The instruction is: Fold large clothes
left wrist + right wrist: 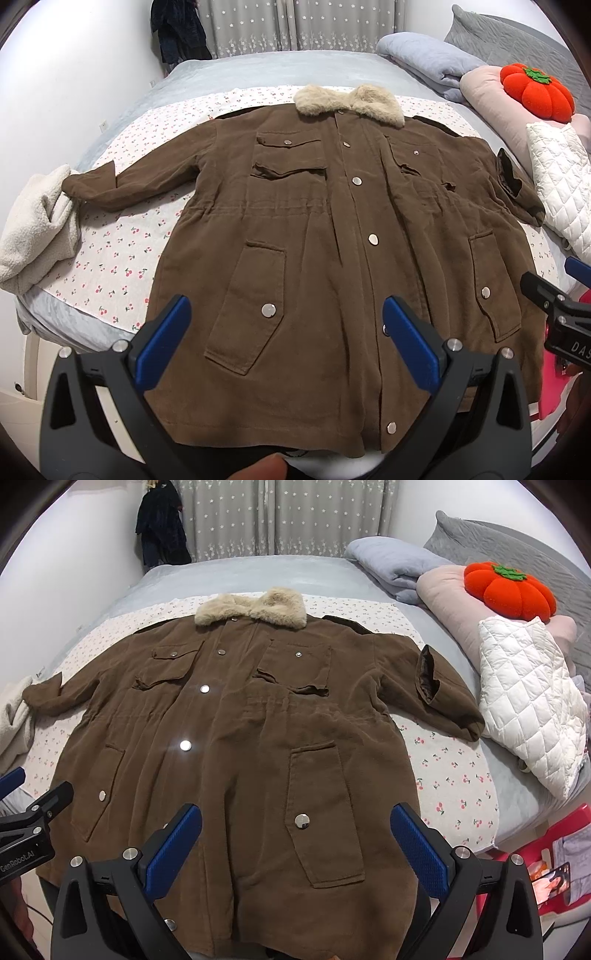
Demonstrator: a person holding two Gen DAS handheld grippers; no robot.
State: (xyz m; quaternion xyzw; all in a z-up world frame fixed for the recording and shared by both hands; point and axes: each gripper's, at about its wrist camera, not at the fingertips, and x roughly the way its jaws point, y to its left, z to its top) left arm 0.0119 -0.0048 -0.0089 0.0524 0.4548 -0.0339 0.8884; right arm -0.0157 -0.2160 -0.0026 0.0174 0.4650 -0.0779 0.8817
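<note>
A large brown coat (pixel 325 240) (pixel 236 738) with a beige fur collar (pixel 349 101) (pixel 251 607) lies flat and buttoned on the bed, front up, with its hem toward me. Its left sleeve (pixel 110 184) stretches out to the left. The right sleeve (pixel 443 694) bends back, its cuff turned open. My left gripper (pixel 286 332) hovers open above the lower left half of the coat, holding nothing. My right gripper (pixel 295 842) hovers open above the lower right pocket (pixel 325 812), also holding nothing. Each gripper shows at the edge of the other's view.
A cherry-print sheet (pixel 122 251) covers the bed under the coat. A cream fleece garment (pixel 33 232) lies at the left edge. A white quilted jacket (pixel 532 701), pillows and an orange pumpkin cushion (pixel 509 590) sit on the right. A red stool (pixel 554 867) with a phone stands beside the bed.
</note>
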